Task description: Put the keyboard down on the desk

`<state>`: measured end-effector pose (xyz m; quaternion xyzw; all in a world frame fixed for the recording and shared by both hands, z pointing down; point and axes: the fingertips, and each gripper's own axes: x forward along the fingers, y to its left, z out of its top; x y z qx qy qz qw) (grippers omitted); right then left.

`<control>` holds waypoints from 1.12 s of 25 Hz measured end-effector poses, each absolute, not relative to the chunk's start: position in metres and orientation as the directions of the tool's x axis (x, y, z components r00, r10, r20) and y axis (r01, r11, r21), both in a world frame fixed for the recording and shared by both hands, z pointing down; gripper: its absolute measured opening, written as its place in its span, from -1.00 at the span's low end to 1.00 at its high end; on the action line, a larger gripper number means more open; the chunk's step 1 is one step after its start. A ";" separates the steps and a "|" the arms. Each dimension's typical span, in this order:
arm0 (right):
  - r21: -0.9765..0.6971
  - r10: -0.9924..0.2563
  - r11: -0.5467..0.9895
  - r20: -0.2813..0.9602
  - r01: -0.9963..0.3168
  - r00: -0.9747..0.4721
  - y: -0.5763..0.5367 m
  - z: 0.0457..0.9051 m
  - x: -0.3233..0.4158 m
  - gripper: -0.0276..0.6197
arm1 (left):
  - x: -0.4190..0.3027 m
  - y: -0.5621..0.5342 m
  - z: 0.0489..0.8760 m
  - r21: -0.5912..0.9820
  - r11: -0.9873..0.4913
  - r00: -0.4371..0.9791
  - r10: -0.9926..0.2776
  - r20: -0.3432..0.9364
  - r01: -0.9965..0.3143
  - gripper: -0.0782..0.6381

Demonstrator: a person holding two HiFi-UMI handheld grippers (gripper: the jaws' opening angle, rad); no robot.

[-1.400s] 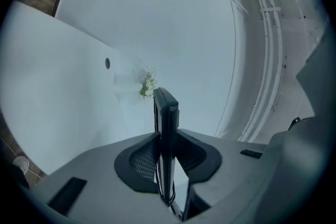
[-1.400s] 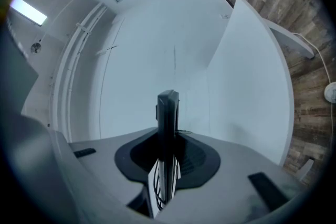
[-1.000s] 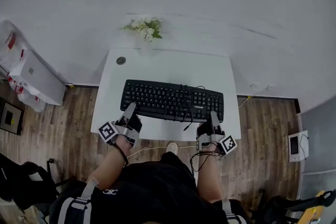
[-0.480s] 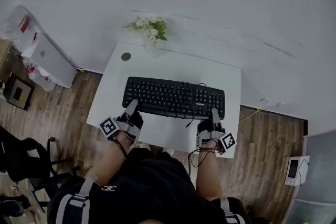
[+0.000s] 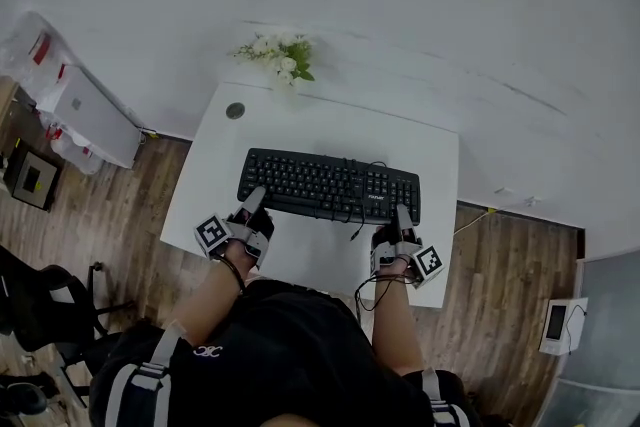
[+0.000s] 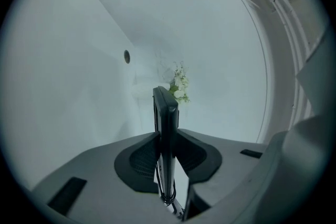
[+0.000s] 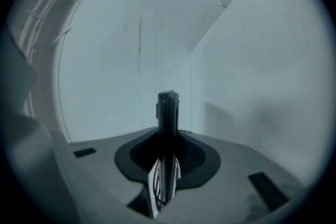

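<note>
A black keyboard [image 5: 330,187] lies level over the white desk [image 5: 300,130], parallel to its front edge; I cannot tell whether it touches the top. My left gripper [image 5: 254,202] is shut on the keyboard's near left corner, and my right gripper [image 5: 402,215] on its near right corner. In the left gripper view the keyboard [image 6: 167,123] shows edge-on, pinched between the dark pads of the left gripper [image 6: 167,157]. The right gripper view shows the same: the keyboard [image 7: 168,118] stands edge-on in the right gripper [image 7: 167,157]. Its cable [image 5: 356,231] hangs loose at the front.
White flowers [image 5: 281,55] stand at the desk's back edge, with a round cable hole [image 5: 235,111] at the back left. A white box with bags [image 5: 85,110] sits on the wood floor at the left, a black chair [image 5: 40,310] lower left, a small device [image 5: 555,323] at the right.
The keyboard and both grippers have moved farther in over the desk, away from its front edge. The head view has shifted. Both grips are unchanged.
</note>
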<state>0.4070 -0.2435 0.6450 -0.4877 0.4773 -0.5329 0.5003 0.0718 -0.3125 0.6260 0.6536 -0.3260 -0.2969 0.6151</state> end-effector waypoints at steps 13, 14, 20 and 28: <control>-0.973 -0.975 -0.221 0.219 0.061 -0.030 -0.275 0.712 0.399 -0.70 | 0.065 -0.361 0.697 0.988 0.112 0.626 -0.764 0.156 -0.109 -0.56; -0.973 -0.975 -0.222 0.221 0.056 -0.029 -0.279 0.714 0.399 -0.70 | 0.064 -0.365 0.699 0.987 0.115 0.626 -0.763 0.160 -0.112 -0.56; -0.959 -0.961 -0.278 0.277 0.059 -0.017 -0.290 0.731 0.398 -0.70 | 0.064 -0.385 0.722 0.978 0.176 0.626 -0.752 0.206 -0.110 -0.56; -0.940 -0.943 -0.333 0.333 0.079 -0.006 -0.292 0.749 0.398 -0.70 | 0.067 -0.391 0.738 0.968 0.219 0.634 -0.732 0.248 -0.126 -0.56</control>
